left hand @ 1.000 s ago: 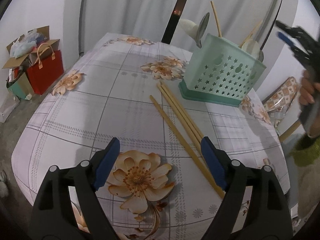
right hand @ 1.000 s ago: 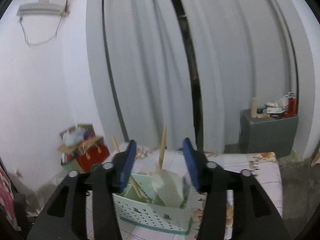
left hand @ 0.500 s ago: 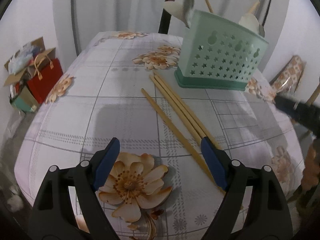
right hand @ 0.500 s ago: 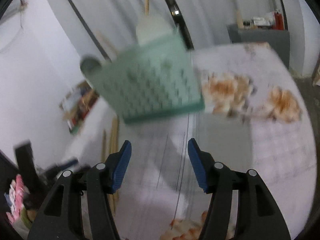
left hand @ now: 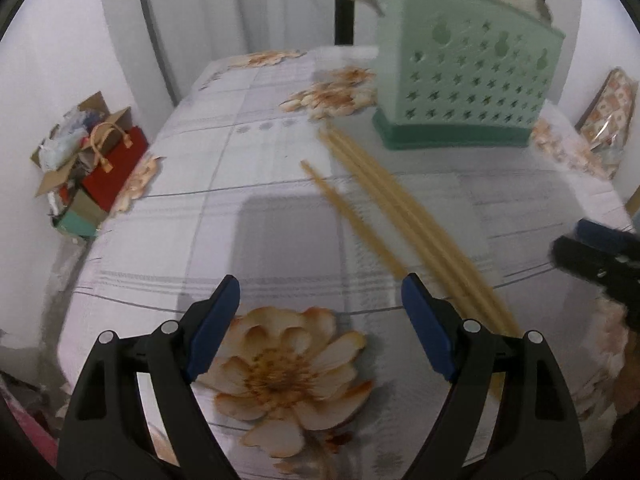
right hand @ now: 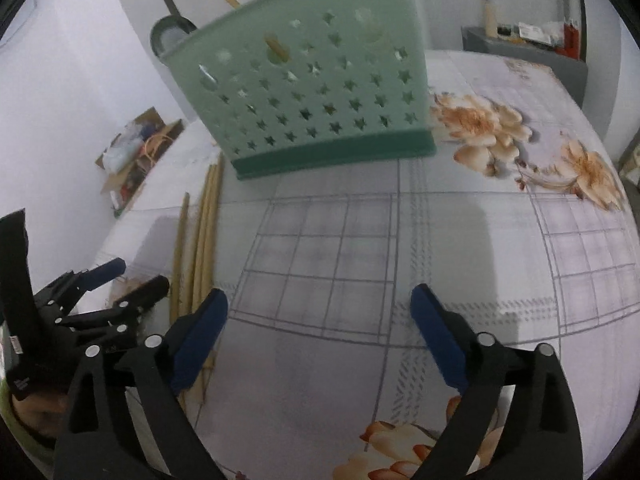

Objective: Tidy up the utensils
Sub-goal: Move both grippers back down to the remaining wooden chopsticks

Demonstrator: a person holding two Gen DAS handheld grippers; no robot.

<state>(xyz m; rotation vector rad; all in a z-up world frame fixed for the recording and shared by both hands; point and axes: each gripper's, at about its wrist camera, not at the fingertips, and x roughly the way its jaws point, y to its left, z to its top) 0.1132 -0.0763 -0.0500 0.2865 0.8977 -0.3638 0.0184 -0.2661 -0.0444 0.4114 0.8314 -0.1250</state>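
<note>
Several wooden chopsticks (left hand: pixel 400 208) lie side by side on the flowered tablecloth (left hand: pixel 248 168), running from near the mint-green star-punched utensil caddy (left hand: pixel 468 80) toward me. The caddy holds spoons and chopsticks. My left gripper (left hand: pixel 320 292) is open above the cloth, its right finger just beside the chopsticks' near ends, with nothing between the jaws. My right gripper (right hand: pixel 319 300) hangs low over the cloth in front of the caddy (right hand: pixel 312 92), jaws opening wide and empty. The chopsticks (right hand: pixel 200 240) lie to its left, beside the left gripper (right hand: pixel 140 274).
A red bag and a cardboard box of clutter (left hand: pixel 100 160) sit on the floor beyond the table's left edge. A grey cabinet (right hand: pixel 520 52) stands behind the table. A patterned package (left hand: pixel 608 108) lies at the right edge. White curtains hang behind.
My right gripper dropped from above the caddy to low over the table in front of it, and its jaws spread wider. My left gripper tipped downward and edged forward.
</note>
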